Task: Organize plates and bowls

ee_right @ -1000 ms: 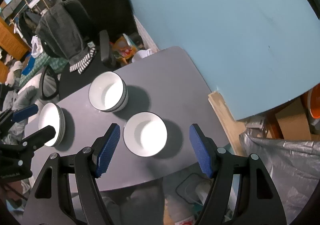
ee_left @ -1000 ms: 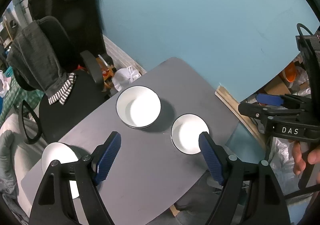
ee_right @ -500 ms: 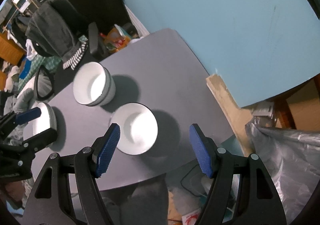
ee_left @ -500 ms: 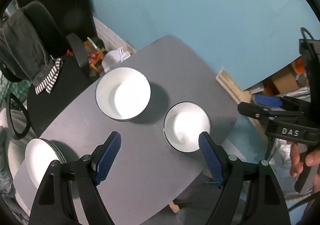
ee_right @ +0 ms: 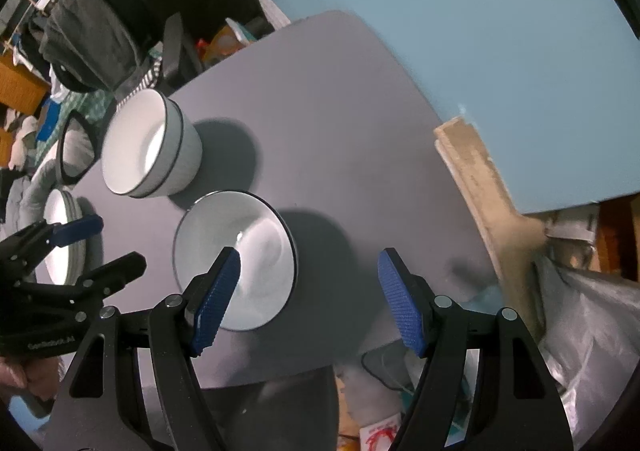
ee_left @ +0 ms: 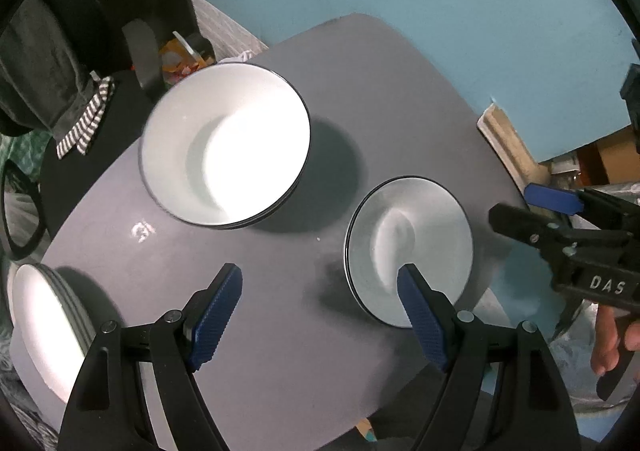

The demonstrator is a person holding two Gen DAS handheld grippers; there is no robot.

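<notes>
A grey tabletop with rounded corners (ee_left: 384, 91) carries three groups of white, dark-rimmed crockery. A stack of deep round white bowls (ee_left: 226, 149), mouths facing up, stands toward the table's far left edge. A single shallow white bowl (ee_left: 408, 247), also mouth up, sits near the right edge, apart from the stack; being round, it shows no long axis. A stack of flat white plates (ee_left: 44, 325) lies at the near left corner.

The left gripper (ee_left: 320, 319), black with blue ribbed pads, points steeply down over the table's near half; its jaws are spread apart with nothing between them, and one pad overlaps the shallow bowl in the picture, though contact cannot be told.

The right gripper (ee_right: 310, 301) also points steeply down with its jaws parted and empty, its left pad over the shallow bowl's near rim and its right pad over bare table near the right edge.

A dark office chair draped with grey clothing (ee_right: 92, 35) stands beyond the far left edge.
</notes>
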